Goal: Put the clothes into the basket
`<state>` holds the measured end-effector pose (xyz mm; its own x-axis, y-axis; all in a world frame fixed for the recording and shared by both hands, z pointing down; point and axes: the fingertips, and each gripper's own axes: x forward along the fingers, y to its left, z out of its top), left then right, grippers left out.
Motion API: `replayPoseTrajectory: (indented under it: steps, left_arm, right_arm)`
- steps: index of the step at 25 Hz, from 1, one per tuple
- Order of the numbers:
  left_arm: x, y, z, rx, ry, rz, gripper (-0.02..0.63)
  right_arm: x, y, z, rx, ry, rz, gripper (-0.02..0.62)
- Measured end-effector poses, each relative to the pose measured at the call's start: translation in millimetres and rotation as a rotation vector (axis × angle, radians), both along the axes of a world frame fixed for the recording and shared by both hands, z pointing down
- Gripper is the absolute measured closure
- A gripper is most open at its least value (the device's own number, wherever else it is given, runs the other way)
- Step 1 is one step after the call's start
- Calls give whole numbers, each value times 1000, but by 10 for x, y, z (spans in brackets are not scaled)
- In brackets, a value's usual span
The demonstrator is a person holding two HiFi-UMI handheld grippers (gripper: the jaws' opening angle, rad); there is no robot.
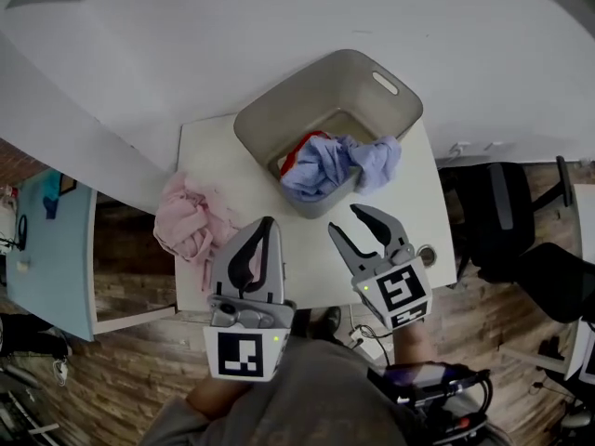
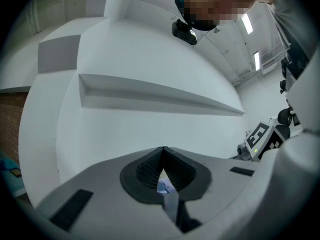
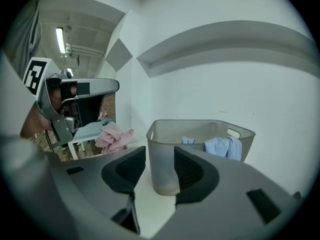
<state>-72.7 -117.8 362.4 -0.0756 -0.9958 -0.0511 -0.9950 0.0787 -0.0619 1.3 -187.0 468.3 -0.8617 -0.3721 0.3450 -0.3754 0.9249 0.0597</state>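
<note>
head view, looking down. a grey plastic basket [image 1: 279, 110] sits at the top centre of a white worktop [image 1: 232, 170]. a pale blue cloth [image 1: 335, 165] lies in it, with one end draped over the near rim, and a red garment [image 1: 299, 149] beneath is mostly buried, so its extent cannot be made out. the remaining item, a crumpled pink garment [image 1: 191, 219], lies at the left edge of the worktop, left of the basket and apart from it. part of it overhangs the edge, and the overhanging part cannot be followed. the left gripper [image 1: 264, 226] is nearest the pink garment, its jaws together with nothing clamped. the right gripper [image 1: 344, 217] has its jaws apart and empty, pointing at the basket wall. the pink garment appears light, soft and limp. it would likely sag and trail when lifted, so pinching a raised fold near the middle of the heap seems the surest hold. the left gripper view faces mainly a white wall and does not show the garment.
</note>
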Motion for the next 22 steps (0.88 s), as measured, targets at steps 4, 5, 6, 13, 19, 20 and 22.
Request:
replayPoseTrajectory:
  steps: [4,5,6,13,19,20,22]
  left_arm:
    - [177,209,-71,13,-17,-4,598]
    - [210,251,-87,18,-22,-6,598]
    - [240,287,-104,24,-25,-9,598]
    - [417,507,-214,68,-51,-44,598]
    - [352,655,-230,99,-16,-109,598]
    - [322,689,-235,102,-19,-126,598]
    - [251,751,-255,107,-24,-159,598]
  right_arm:
    - [116,280,-67,10,-27,-24,415]
    - [137,340,-85,13,-33,-30,417]
    - [158,392,-101,16,-37,-36,419]
    - [241,672,-266,47,-60,-107,425]
    - [174,806,-309,56,-79,-166,425]
    - [150,829,-311,55,-81,-176,425]
    - [87,871,-338,57,-85,-199,425]
